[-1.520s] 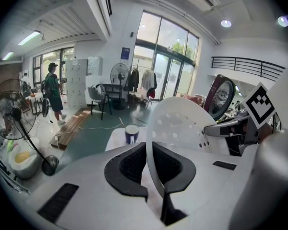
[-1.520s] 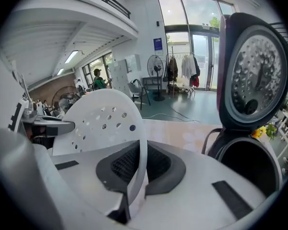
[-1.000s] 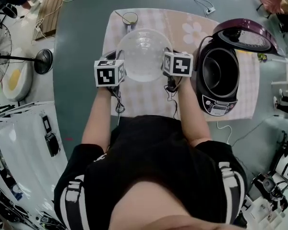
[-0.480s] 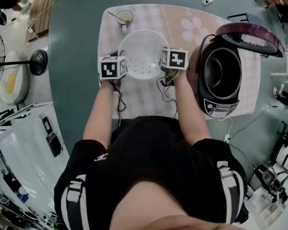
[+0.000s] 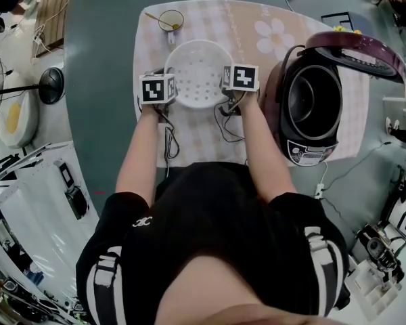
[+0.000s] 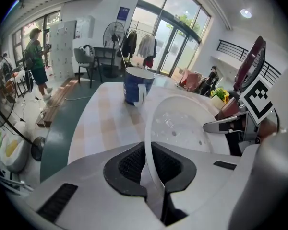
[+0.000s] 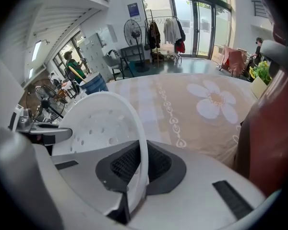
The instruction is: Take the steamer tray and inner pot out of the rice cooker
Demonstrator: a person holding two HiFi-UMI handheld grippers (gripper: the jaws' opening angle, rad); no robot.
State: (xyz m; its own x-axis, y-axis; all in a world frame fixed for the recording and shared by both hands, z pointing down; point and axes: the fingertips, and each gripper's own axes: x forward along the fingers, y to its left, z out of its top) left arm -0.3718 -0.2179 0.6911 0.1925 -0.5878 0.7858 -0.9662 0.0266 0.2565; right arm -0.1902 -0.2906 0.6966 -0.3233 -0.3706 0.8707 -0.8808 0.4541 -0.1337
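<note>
Reaching fwd from lower centre, 2 bare forearms run side by side; left gripper point(image 5: 166, 89) & right gripper point(image 5: 226, 80) tilt down, each shut tight on opposite rims of the steamer tray point(image 5: 197, 73). Tray: white, round, shallow, w/ holes, upper centre over the checked table point(image 5: 210, 137), left of the open rice cooker point(image 5: 304, 151)

The left gripper point(image 5: 168, 88) and right gripper point(image 5: 226, 80) hold the steamer tray point(image 5: 197, 73) over the table point(image 5: 210, 141), beside the open rice cooker point(image 5: 312, 107).
</note>
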